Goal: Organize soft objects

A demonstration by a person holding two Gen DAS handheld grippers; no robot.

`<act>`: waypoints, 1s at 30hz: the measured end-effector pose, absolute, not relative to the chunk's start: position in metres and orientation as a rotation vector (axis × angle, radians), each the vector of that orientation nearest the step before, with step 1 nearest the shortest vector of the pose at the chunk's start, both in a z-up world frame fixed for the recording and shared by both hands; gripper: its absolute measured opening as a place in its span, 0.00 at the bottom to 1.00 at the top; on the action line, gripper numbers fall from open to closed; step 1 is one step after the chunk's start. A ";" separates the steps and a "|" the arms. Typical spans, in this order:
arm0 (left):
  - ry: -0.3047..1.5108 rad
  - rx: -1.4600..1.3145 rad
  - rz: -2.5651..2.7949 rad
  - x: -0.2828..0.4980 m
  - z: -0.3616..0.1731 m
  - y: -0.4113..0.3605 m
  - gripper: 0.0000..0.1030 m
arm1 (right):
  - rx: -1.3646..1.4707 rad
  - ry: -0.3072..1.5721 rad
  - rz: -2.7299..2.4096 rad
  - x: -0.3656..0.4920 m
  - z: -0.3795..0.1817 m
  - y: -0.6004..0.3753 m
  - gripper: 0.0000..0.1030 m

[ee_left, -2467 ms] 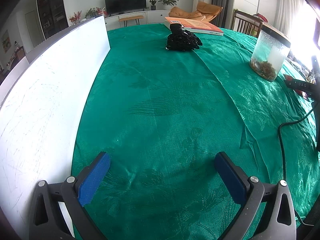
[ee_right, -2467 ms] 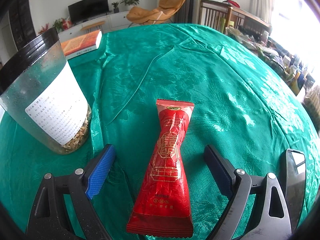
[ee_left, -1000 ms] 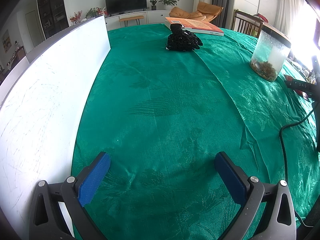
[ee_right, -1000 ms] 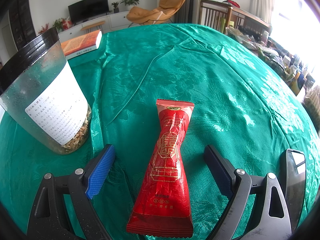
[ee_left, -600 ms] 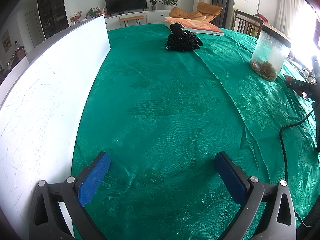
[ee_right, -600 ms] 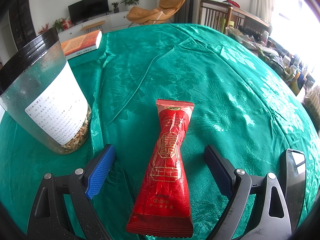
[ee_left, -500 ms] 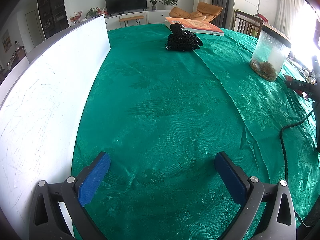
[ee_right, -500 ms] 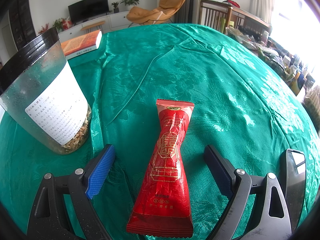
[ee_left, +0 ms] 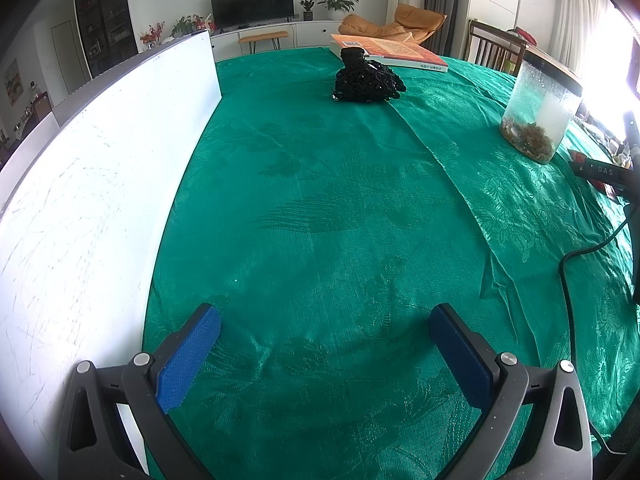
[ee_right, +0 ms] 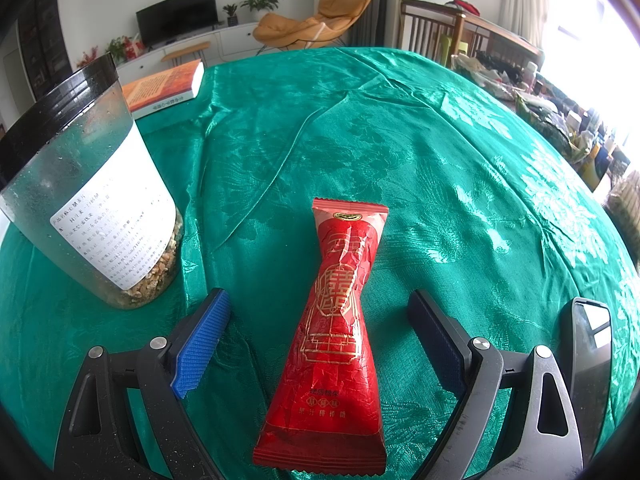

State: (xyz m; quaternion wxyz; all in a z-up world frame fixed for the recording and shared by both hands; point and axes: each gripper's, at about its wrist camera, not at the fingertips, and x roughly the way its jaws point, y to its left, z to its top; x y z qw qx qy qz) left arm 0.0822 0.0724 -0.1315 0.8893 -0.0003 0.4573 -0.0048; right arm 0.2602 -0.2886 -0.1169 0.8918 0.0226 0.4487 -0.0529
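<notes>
Red packet (ee_right: 338, 320) lay on the counter (ee_right: 440, 152) between my right hand-held gripper's (ee_right: 320, 320) spread, untouching pads, lined up for grasping; left hand-held gripper (ee_left: 324, 332) gaped over bare cloth.

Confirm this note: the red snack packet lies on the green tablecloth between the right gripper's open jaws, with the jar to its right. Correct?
Not quite. In the right wrist view the jar stands left of the red snack packet, not right. The rest holds.

Open left claw (ee_left: 324, 328) over green tablecloth (ee_left: 340, 208), black mesh bundle (ee_left: 366, 82) beyond
</notes>
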 end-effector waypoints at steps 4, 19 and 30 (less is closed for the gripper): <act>0.950 -0.001 -0.010 0.082 -0.131 0.072 1.00 | 0.047 0.931 -0.110 0.260 -0.117 -0.289 0.89; 0.950 0.000 -0.010 0.082 -0.131 0.072 1.00 | 0.047 0.931 -0.110 0.260 -0.117 -0.289 0.89; 0.929 -0.099 -0.040 0.181 -0.075 0.046 1.00 | 0.047 0.931 -0.110 0.260 -0.117 -0.288 0.89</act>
